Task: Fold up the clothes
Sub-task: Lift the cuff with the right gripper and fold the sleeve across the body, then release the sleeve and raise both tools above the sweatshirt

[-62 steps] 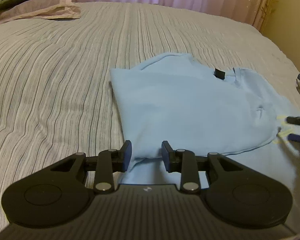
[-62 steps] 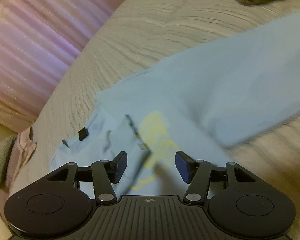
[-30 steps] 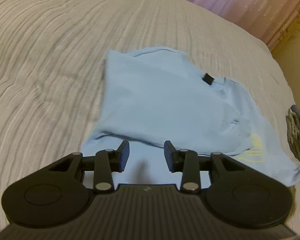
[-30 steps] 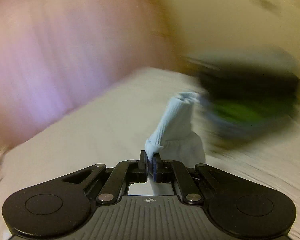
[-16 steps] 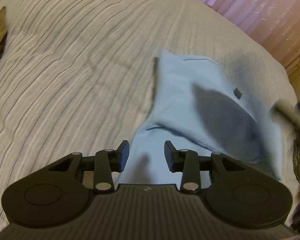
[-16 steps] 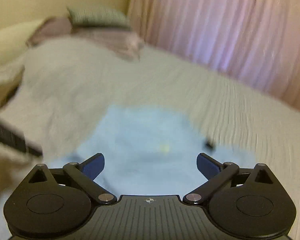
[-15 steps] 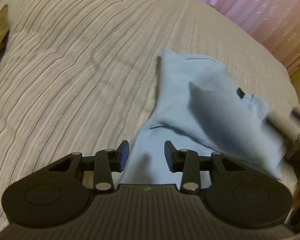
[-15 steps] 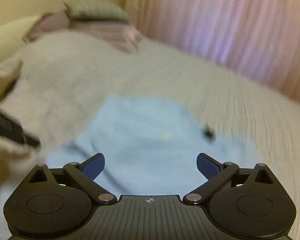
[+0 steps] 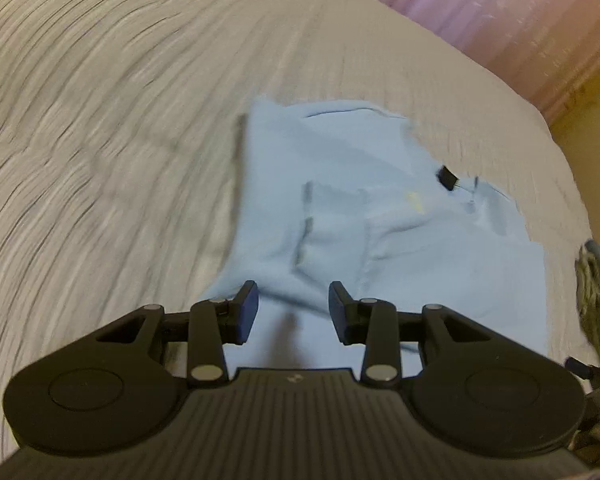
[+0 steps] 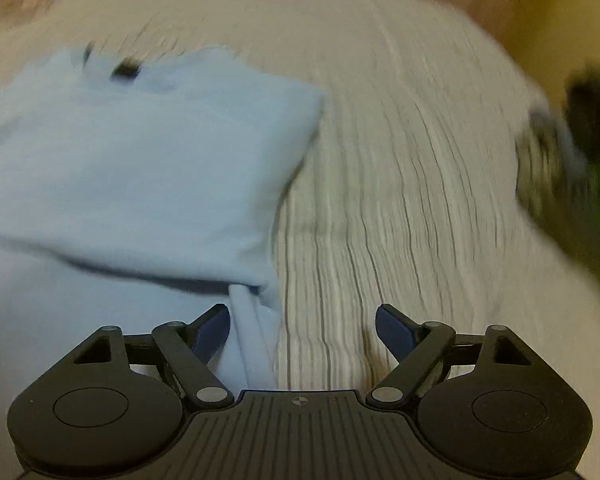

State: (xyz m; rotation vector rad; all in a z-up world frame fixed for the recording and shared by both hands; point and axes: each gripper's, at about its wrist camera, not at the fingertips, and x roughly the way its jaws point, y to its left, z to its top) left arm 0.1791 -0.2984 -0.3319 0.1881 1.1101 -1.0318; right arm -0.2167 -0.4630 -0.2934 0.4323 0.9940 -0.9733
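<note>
A light blue T-shirt lies partly folded on the striped bedspread, with a black neck label near its far edge. My left gripper is open and empty just above the shirt's near edge. In the right wrist view the shirt fills the left half, its folded right edge running down to my right gripper. That gripper is open wide and empty, its left finger over the shirt's near corner. Both views are blurred.
A dark pile of other clothes with green in it lies at the bed's right side; it also shows in the left wrist view. Pink curtains hang behind the bed. Bare bedspread lies between shirt and pile.
My right gripper let go of the blue fabric it had pinched and lifted, opened wide, and swung down to the shirt's right edge. A flap now lies folded over the shirt. The left gripper stayed open.
</note>
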